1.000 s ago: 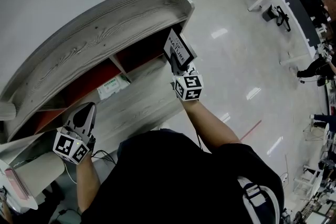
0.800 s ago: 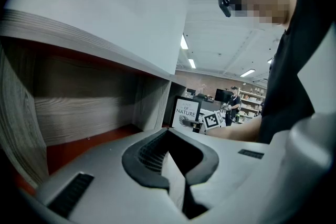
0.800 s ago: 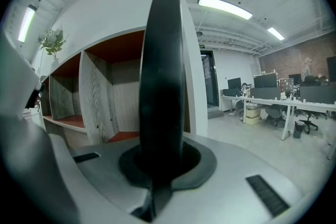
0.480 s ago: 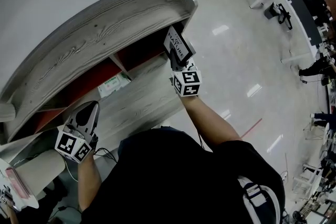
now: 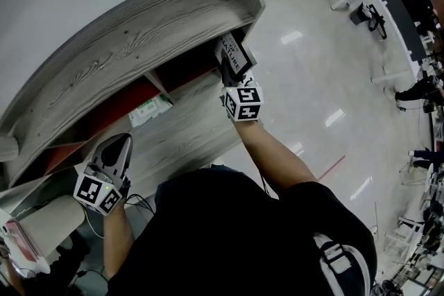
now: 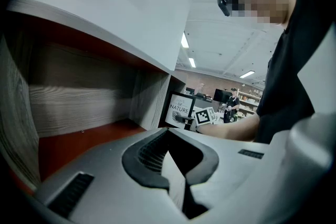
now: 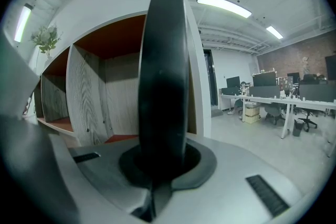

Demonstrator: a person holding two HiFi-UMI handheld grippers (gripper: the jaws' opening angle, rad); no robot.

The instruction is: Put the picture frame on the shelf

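Gripping the black picture frame [image 5: 234,54] with the right gripper [image 5: 227,77], clamped firmly on the frame's lower edge. Holds it upright at the right end of the grey wood-grain shelf unit [image 5: 139,31], at the mouth of the rightmost compartment and just under the right corner of the top board. Shows it edge-on in the right gripper view, a dark slab rising straight out from between the pads, with the unit's right side wall close behind. Turns the white printed front, reading "OF NATURE", toward the left end of the unit. No telling from any view whether the frame touches the compartment floor.

Hangs the left gripper [image 5: 116,148] low near the left end of the shelf unit, pressed together on nothing, pointing into a compartment with a red floor [image 6: 79,139]. Has a green-and-white box [image 5: 149,113] lying in the middle compartment, well apart from both grippers.
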